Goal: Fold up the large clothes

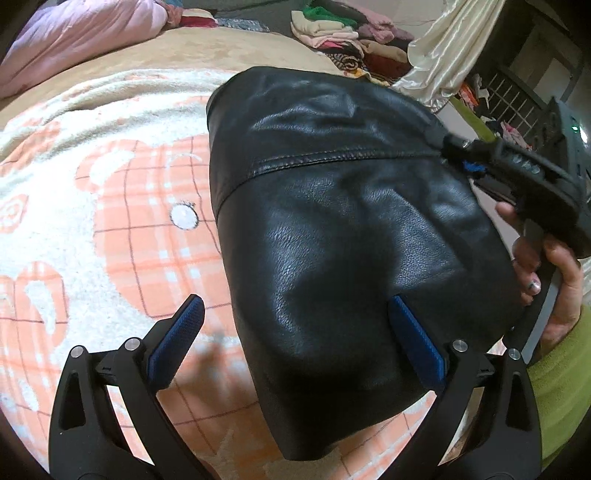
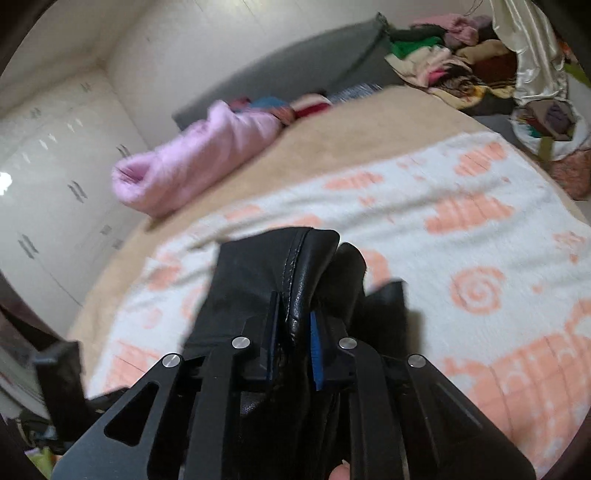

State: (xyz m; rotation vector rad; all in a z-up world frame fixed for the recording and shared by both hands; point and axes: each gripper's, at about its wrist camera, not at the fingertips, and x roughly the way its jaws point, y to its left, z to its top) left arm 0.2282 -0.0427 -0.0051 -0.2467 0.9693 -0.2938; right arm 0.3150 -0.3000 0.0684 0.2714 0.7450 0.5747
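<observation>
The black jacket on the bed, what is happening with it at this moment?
A person is folding a black leather jacket on a bed covered by a white and orange blanket. The right gripper is shut on a folded edge of the jacket and holds it up. The left gripper is open, with one finger over the jacket and the other over the blanket. Piles of clothes wait behind.

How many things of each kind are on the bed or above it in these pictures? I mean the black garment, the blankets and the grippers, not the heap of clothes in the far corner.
Black leather garment: 1
Orange-and-white patterned blanket: 1
Rolled pink blanket: 1
Grippers: 2, the left gripper open, the right gripper shut on the garment
Total: 5
</observation>
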